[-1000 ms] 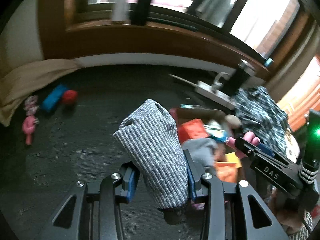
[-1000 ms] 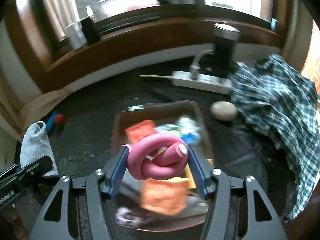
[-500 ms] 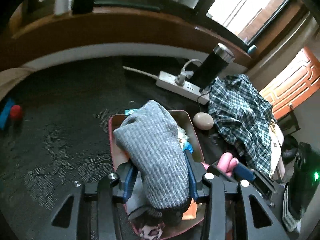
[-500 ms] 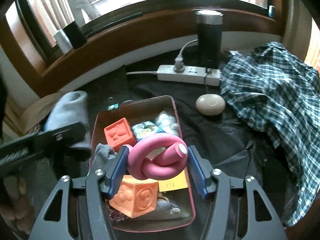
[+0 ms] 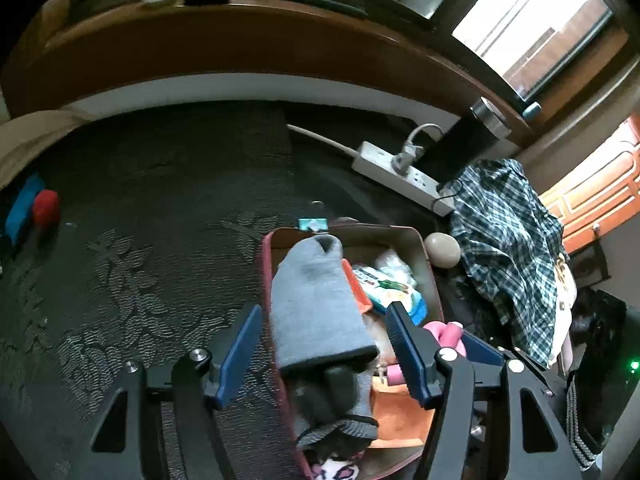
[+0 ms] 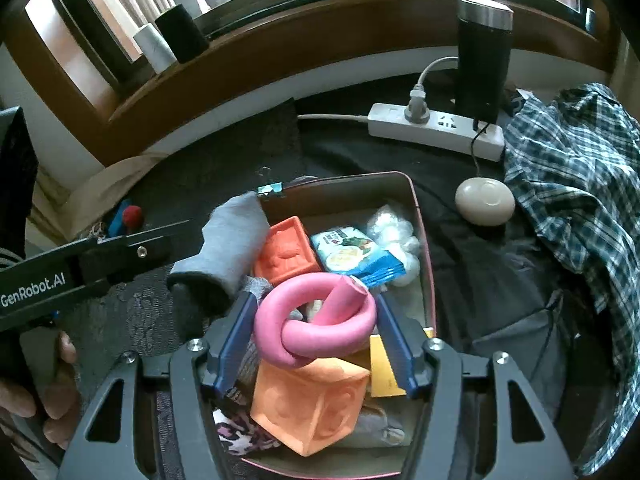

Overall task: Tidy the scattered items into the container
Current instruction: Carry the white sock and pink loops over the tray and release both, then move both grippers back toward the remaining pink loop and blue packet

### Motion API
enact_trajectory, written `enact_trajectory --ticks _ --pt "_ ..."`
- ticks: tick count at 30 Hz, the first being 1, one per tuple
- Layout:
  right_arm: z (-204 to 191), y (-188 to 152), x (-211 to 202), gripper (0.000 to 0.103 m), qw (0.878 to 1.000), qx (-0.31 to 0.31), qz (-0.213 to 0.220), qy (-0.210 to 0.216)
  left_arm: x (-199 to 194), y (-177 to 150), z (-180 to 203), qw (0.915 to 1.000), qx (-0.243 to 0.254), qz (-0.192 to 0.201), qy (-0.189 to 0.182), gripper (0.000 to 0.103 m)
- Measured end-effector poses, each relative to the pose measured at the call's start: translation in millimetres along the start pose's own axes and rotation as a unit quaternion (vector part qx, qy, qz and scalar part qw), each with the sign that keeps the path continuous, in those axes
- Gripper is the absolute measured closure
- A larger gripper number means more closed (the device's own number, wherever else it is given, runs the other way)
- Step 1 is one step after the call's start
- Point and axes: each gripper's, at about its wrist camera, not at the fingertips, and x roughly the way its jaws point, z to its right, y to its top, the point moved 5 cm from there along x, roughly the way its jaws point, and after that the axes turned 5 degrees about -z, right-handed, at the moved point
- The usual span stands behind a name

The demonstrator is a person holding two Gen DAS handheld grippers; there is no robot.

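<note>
In the left wrist view, the left gripper (image 5: 324, 354) sat at the bottom centre, its fingers (image 5: 240, 354) opening and standing clear of the grey sock (image 5: 316, 304) that lay between them. The sock draped over the left rim of the container (image 5: 404, 231), its toe near a small clip (image 5: 313, 223) on the far edge. Inside lay a blue snack packet (image 5: 390, 290) and part of an orange block (image 5: 354, 288). A white power strip (image 5: 400, 176) and a checked shirt (image 5: 508, 248) filled the upper right, and a red and blue toy (image 5: 34, 208) sat at the far left on the dark surface (image 5: 160, 220).

In the right wrist view, the right gripper (image 6: 316, 344) was at the lower centre above the container (image 6: 420, 216). Its fingers (image 6: 394, 348) were opening, with the knotted pink tube (image 6: 316, 324) between them; whether the blue faces still pressed on it could not be told. Below the tube sat an orange cube (image 6: 308, 408), and a second orange block (image 6: 286, 252) lay further up beside the sock (image 6: 232, 240). A beige oval object (image 6: 485, 201) lay right of the container. A person's hand (image 6: 40, 396) held the left gripper's handle at the lower left.
</note>
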Motion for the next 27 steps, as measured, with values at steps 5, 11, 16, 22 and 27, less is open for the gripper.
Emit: enact_trajectory --ticks 5,11,16,22,27 --pt "-9 4 -6 0.025 1.0 -0.007 0.007 -0.003 -6 -3 -10 1.0 -0.008 0.004 0.004 0.037" --pt "-24 5 -14 0.025 1.0 -0.02 0.015 -0.009 -16 -8 -23 0.9998 -0.017 0.009 0.005 0.037" --pt "-40 4 -17 0.025 0.999 -0.03 0.017 -0.013 -30 -15 -37 0.9995 -0.025 0.017 0.008 0.037" --pt "-69 -1 -18 0.025 0.999 -0.048 0.019 -0.008 -49 -29 -65 0.9986 -0.043 0.024 0.018 0.037" --pt "-106 -5 -16 0.025 0.997 -0.071 0.015 0.001 -73 -44 -97 0.9967 -0.055 0.041 0.042 0.037"
